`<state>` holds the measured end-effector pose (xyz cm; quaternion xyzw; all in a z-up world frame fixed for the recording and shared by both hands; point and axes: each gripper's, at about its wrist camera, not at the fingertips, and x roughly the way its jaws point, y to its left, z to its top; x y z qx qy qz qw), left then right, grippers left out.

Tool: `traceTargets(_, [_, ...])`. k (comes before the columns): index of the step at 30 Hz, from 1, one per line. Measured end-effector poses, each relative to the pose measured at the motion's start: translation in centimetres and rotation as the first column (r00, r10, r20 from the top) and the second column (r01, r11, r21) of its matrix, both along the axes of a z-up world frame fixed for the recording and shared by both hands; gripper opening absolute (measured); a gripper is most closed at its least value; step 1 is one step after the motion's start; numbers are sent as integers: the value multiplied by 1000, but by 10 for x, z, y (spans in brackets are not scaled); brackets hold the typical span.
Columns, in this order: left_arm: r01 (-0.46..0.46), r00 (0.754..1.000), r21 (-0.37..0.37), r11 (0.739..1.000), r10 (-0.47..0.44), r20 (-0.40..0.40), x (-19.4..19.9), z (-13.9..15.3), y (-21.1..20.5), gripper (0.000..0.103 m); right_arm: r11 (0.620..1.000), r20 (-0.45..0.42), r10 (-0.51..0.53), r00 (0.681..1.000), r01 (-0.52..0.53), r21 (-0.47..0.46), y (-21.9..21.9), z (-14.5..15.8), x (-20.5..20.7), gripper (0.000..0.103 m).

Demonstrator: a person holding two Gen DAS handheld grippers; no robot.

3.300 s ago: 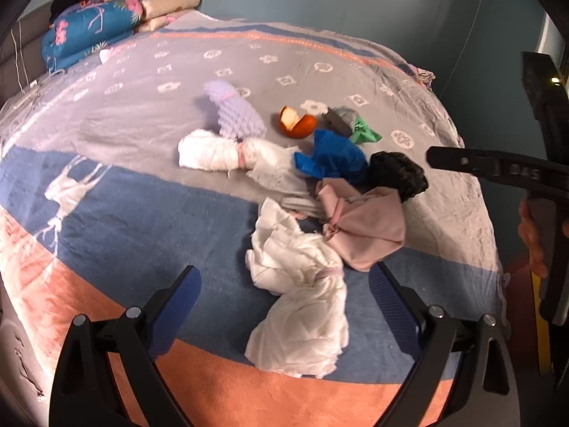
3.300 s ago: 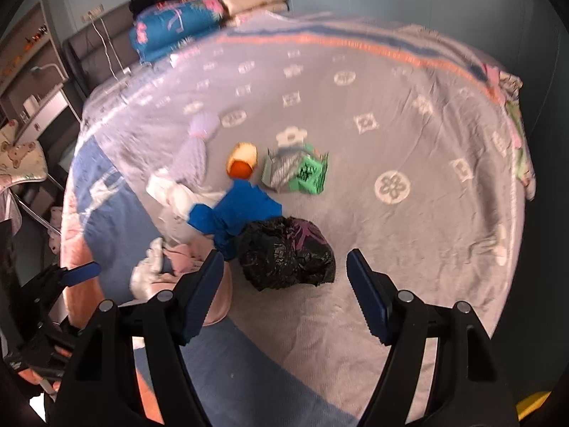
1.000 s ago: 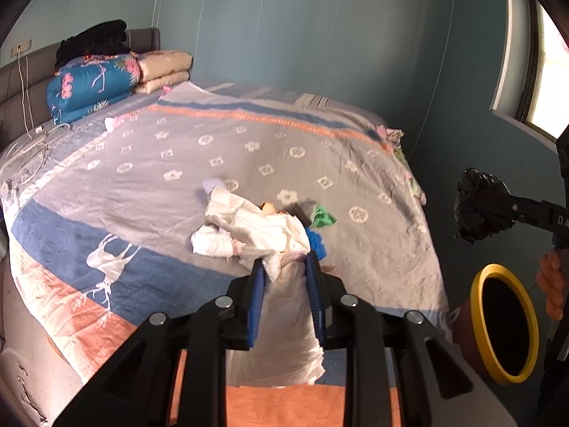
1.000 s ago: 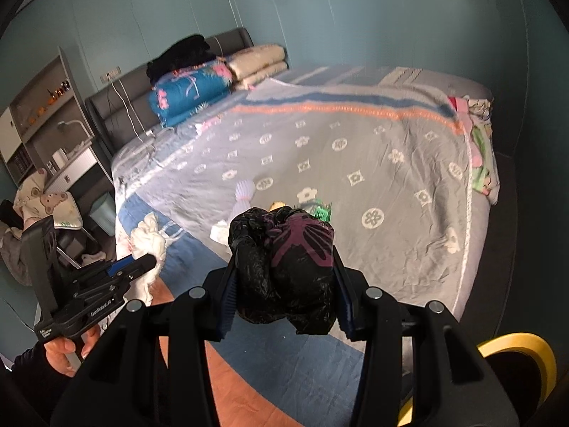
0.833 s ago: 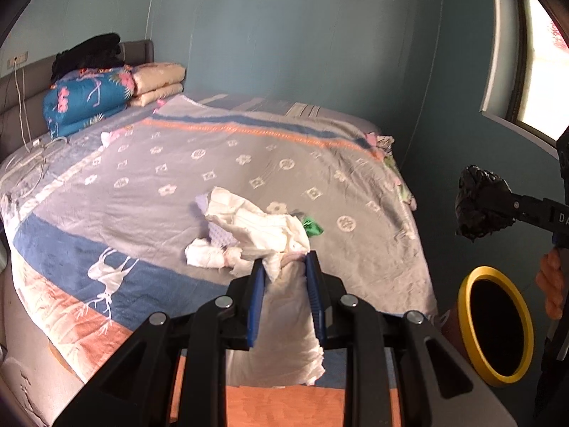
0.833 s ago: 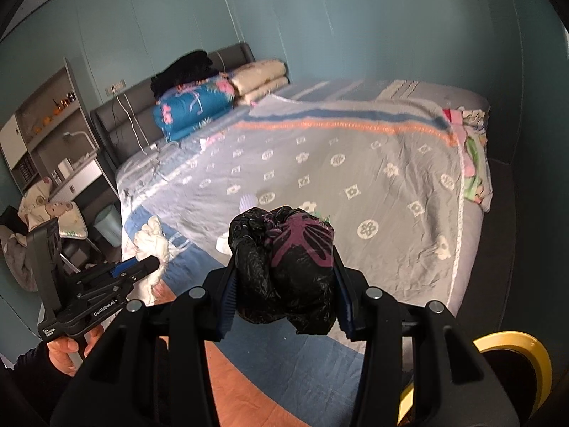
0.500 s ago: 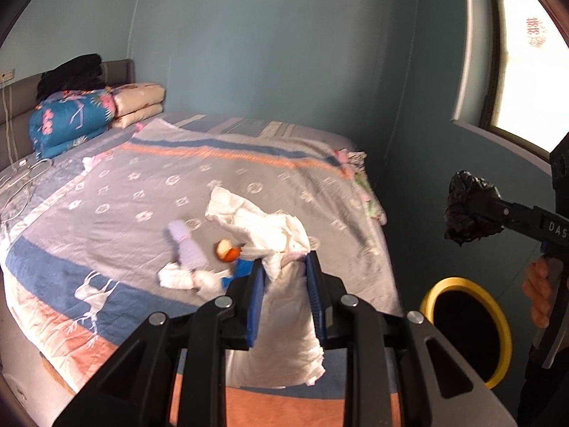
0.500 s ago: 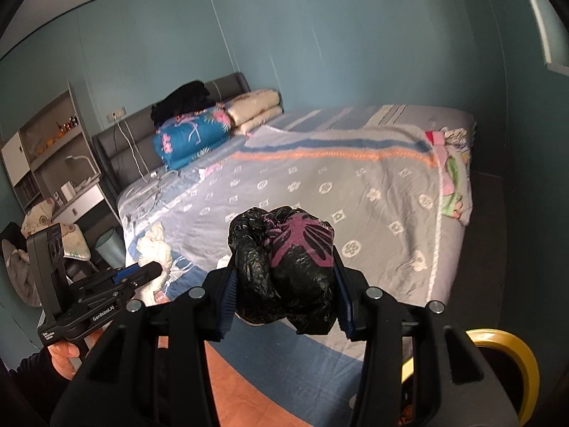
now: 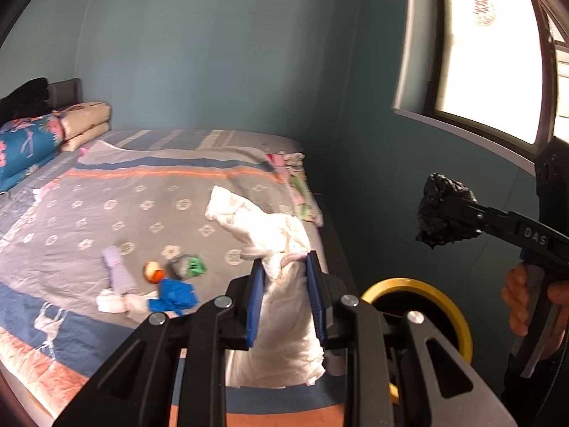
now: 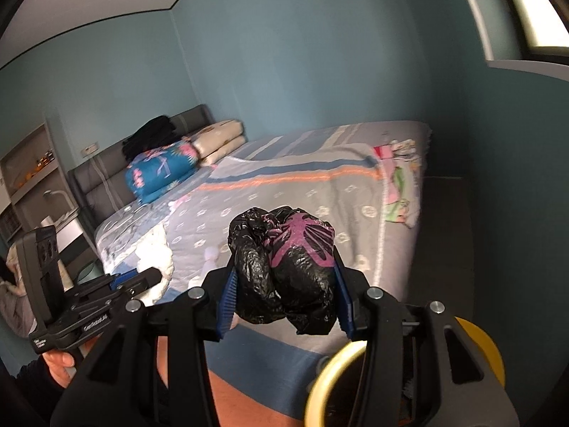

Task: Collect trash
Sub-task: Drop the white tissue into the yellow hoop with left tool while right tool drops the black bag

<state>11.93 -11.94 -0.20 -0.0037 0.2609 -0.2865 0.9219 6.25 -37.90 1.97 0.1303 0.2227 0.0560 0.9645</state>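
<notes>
My left gripper (image 9: 284,267) is shut on a white crumpled bag (image 9: 270,249) and holds it in the air beside the bed. My right gripper (image 10: 284,267) is shut on a black crumpled bag (image 10: 284,267); that bag also shows in the left wrist view (image 9: 444,213), above a yellow-rimmed bin (image 9: 426,284). The bin's rim shows low in the right wrist view (image 10: 320,373). On the bed lie a blue wad (image 9: 176,295), a green and grey wrapper (image 9: 186,267), an orange piece (image 9: 153,272), a lilac roll (image 9: 117,270) and white wads (image 9: 117,302).
The bed (image 9: 142,195) has folded bedding (image 9: 35,138) at its head. A dark floor strip (image 10: 441,231) runs between bed and wall. A window (image 9: 490,53) is at the right. Shelves (image 10: 28,178) stand left of the bed.
Both grippers closed on their bags and lifted them off the bed. Since then both have swung right, towards the yellow-rimmed bin, which now sits closer below them.
</notes>
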Motion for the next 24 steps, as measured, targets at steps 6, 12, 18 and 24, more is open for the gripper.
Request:
traceTargets(6, [82,997,15,997,-81,-18,-8,-7,-39,22,996,1,-93,996,93,-15,-24,-5,-18,44])
traceTargets(12, [156,987,66,986,-152,-59,-19,-26,-79,22,988,-50,-157,986,157,-11,-47,-21,-22,45])
traceTargets(18, [215,972,95,972,-204,-113,-24,-49,-115,23,976,-110,-209,972,213,31,-78,-48,-25,45])
traceTargets(24, [255,956,132,958,-230,-182,-22,-80,-141,23,965,-202,-225,953,246,85,-106,-86,-22,45])
